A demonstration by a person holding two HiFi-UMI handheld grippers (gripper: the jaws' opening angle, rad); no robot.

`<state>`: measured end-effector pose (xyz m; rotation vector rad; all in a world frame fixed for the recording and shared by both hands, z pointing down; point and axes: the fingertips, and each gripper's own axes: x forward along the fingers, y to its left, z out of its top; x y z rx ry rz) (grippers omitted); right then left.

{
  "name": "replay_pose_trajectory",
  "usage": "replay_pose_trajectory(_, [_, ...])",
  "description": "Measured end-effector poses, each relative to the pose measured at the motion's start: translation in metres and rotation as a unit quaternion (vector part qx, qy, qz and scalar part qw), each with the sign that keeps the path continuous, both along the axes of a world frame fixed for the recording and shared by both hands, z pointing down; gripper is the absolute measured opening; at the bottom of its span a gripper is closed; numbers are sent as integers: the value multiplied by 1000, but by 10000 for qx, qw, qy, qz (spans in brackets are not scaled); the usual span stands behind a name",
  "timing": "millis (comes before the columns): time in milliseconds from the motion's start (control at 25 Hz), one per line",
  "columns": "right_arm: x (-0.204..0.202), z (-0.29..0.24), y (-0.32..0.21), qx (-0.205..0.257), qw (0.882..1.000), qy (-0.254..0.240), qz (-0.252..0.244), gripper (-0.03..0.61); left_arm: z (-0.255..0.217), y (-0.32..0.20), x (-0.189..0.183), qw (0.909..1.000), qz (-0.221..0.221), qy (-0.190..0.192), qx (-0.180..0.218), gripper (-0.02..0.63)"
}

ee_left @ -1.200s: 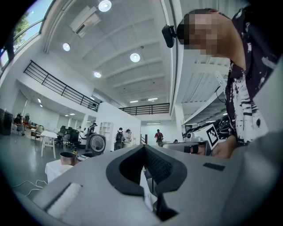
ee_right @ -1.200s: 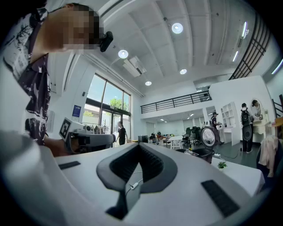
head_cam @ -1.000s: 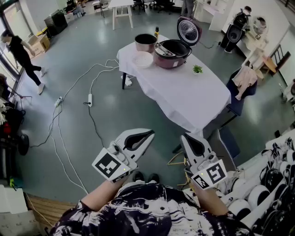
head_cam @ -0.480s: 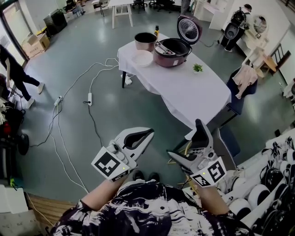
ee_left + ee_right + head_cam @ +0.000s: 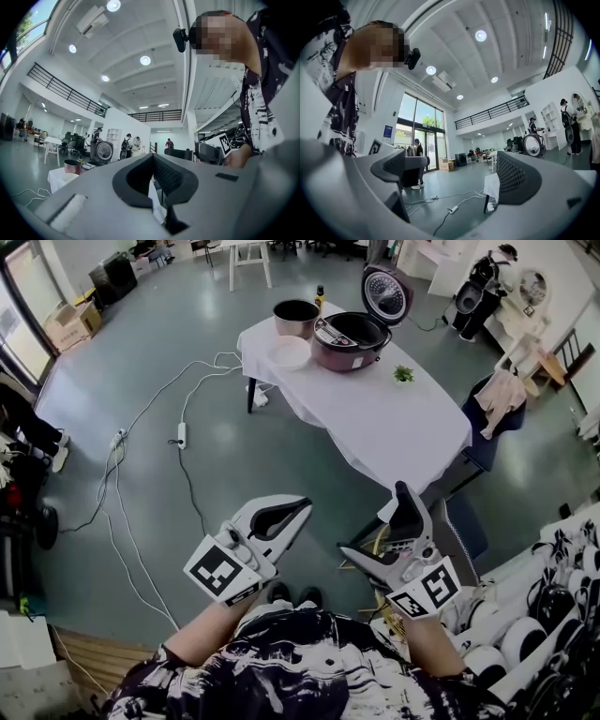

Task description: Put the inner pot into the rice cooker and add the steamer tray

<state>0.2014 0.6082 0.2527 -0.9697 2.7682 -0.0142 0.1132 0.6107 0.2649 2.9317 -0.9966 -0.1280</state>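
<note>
Far ahead, a table with a white cloth [image 5: 375,427] carries the dark red rice cooker [image 5: 349,338] with its lid up. The metal inner pot [image 5: 295,317] stands to its left, and the white steamer tray [image 5: 289,352] lies in front of the pot. Both grippers are held near my body, well short of the table. My left gripper [image 5: 302,509] is shut and empty, its tips meeting [image 5: 152,157]; the pot [image 5: 71,165] shows small beyond it. My right gripper [image 5: 375,524] stands wide open, with only floor between its fingers [image 5: 515,176].
Cables and a power strip [image 5: 183,439] run across the grey floor left of the table. A chair draped with clothes [image 5: 497,401] stands at the table's right. A small plant [image 5: 403,374] sits on the cloth. White goods are piled at the lower right [image 5: 544,615].
My right gripper's jaws went from shut to wide open. A person at the left walked toward the picture's edge. The left gripper kept still.
</note>
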Motion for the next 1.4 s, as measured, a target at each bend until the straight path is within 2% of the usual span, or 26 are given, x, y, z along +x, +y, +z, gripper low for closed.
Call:
replay_pose_trajectory(360, [-4, 11, -35, 19, 9996, 114, -268, 555, 13, -25, -20, 9988, -458, -112, -104, 5])
replay_pose_trajectory(600, [-39, 11, -84, 112, 9991, 253, -329, 555, 19, -70, -61, 9978, -657, -80, -104, 5])
replay_pose_trajectory(840, [-95, 5, -158, 179, 9992, 344, -133, 555, 21, -150, -111, 9993, -358, 35, -82, 5])
replay_pose_trajectory(1120, [-176, -5, -245, 223, 9987, 427, 167, 555, 15, -243, -189, 10000, 17, 26, -75, 5])
replay_pose_trajectory(1400, [-210, 0, -307, 145, 9979, 521, 355, 555, 10, -314, -223, 9999, 156, 47, 13, 5])
